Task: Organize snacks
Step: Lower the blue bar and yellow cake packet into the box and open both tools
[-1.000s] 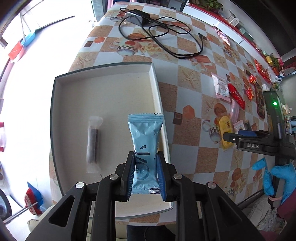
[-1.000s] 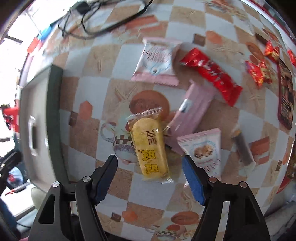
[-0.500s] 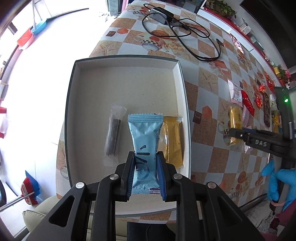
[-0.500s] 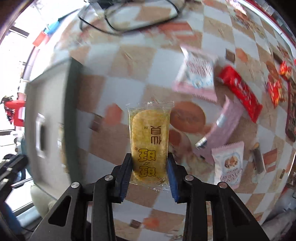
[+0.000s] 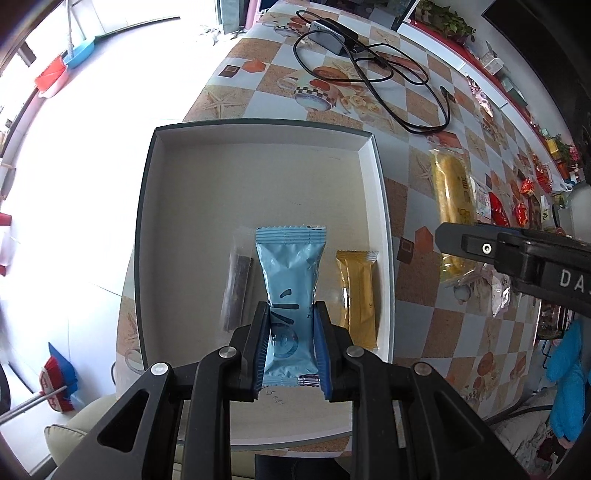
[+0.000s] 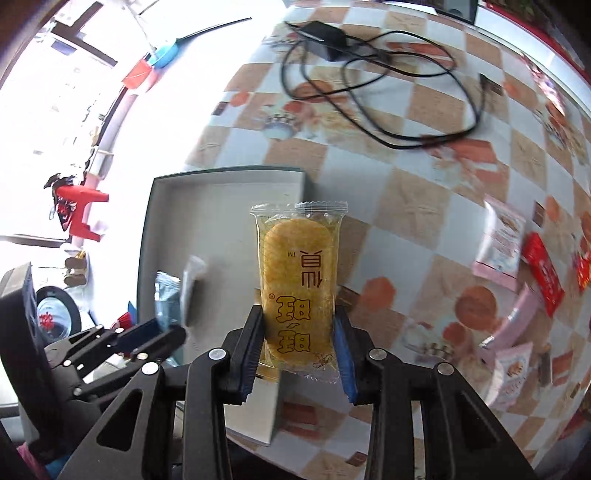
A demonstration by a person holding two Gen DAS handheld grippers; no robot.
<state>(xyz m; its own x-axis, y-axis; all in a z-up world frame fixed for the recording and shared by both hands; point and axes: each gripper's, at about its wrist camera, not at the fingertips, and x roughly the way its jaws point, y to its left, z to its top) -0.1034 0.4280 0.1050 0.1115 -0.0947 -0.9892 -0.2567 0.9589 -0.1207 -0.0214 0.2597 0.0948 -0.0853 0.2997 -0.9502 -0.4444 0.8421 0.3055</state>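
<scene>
Glossy blue foil packet, pinched flat

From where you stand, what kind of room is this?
Probably a home dining or living area. A table with a printed checked tablecloth carries wrapped snacks such as the red packet and a charger cable; potted plants line a shelf, and a cushioned seat stands nearby.

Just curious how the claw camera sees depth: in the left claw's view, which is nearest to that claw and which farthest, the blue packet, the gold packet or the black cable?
1. Blue packet: gripped in the left claw.
2. Gold packet: just right of it, lying in the tray.
3. Black cable: at the table's far end, beyond the tray.
</scene>
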